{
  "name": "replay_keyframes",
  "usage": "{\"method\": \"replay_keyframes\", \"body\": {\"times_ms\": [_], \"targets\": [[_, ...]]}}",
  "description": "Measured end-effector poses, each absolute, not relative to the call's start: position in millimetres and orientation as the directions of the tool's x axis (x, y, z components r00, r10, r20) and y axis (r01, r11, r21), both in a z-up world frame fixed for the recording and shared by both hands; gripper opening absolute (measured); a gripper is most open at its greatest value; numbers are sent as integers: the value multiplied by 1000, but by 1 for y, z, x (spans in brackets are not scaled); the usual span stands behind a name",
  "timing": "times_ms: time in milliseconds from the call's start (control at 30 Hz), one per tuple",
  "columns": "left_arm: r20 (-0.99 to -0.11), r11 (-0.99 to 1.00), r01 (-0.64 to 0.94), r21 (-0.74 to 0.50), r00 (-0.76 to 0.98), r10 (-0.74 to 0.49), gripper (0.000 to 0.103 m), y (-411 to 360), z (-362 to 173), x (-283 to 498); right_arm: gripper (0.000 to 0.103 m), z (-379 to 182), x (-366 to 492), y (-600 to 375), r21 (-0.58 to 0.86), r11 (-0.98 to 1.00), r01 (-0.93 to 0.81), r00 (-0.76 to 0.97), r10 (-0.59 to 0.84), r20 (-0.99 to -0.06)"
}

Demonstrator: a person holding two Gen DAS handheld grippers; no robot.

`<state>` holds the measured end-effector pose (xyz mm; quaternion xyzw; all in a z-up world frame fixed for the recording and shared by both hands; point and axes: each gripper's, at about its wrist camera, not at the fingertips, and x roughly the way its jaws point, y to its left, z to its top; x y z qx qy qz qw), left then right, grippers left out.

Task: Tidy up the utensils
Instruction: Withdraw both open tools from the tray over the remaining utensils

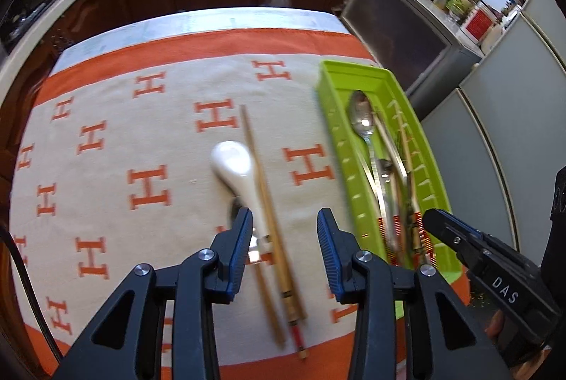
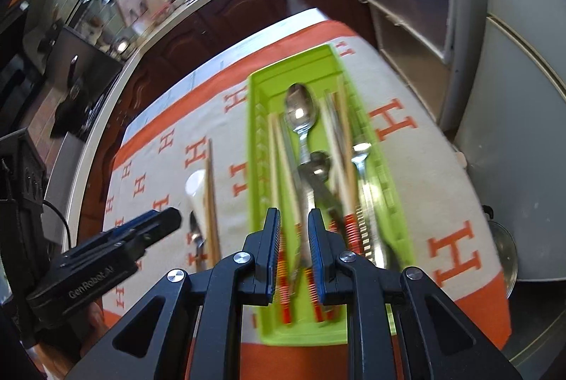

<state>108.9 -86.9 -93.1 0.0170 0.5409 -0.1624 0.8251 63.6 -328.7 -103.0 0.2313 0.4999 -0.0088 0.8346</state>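
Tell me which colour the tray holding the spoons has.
The tray is bright lime green; the right wrist view shows it best.

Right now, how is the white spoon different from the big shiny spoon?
The white ceramic spoon lies on the patterned cloth beside chopsticks; the metal spoon lies inside the green tray. The white one is short and thick, the metal one long with a thin handle. Both bowls point away from the grippers.
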Motion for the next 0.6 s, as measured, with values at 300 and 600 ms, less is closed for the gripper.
{"method": "replay_keyframes", "body": {"times_ms": [300,600], "targets": [[-907,978,179,-102,387,-166,40,-18,-104,100,16,-100,71,-271,364,924,117,444,279,-851],[-922,979,165,-119,349,-171,40,2,-129,95,16,-120,90,-221,342,938,50,358,303,-883]]}}
